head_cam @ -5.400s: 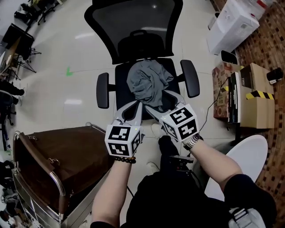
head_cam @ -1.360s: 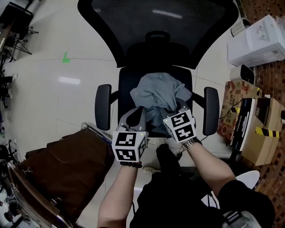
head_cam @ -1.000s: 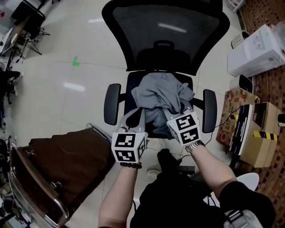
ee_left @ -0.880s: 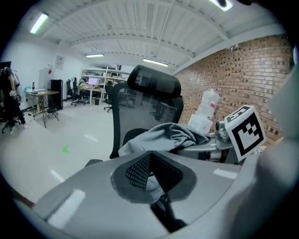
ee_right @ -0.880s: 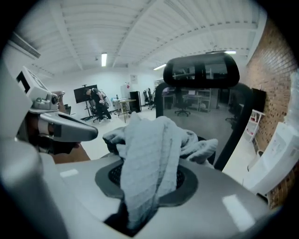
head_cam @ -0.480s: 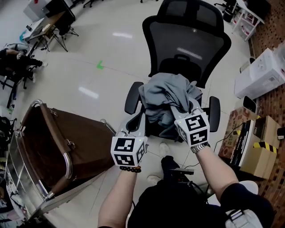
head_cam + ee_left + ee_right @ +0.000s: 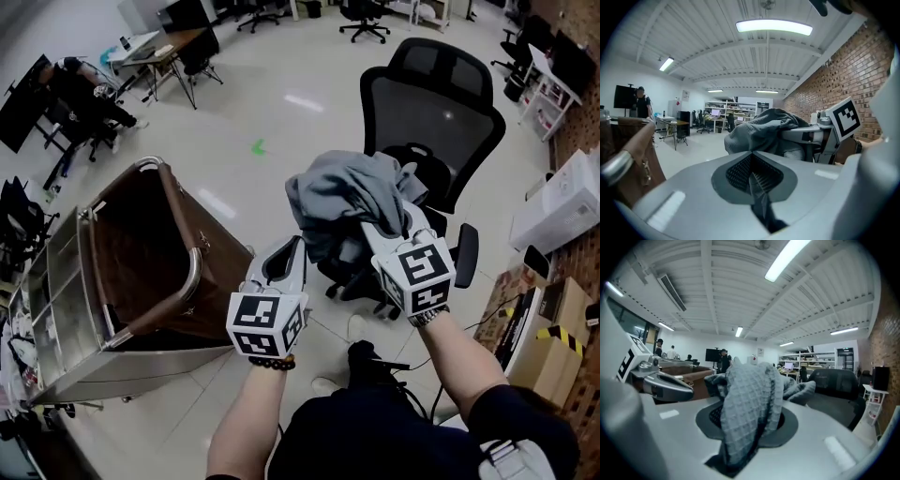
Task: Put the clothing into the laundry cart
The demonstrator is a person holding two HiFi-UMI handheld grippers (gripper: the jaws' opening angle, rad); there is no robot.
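With the right gripper, pinches grey clothing above the office chair, beside the laundry cart on glossy pale floor. In the left gripper view, presses the left gripper on a thin grey fold. In the right gripper view, clamps cloth under a white ribbed ceiling.

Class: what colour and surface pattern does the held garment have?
The garment is grey with a fine waffle grid, clearest in the right gripper view.

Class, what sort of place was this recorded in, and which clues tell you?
Probably an open-plan office or workshop: a mesh office chair, desks across the shiny floor, and a long brick wall.
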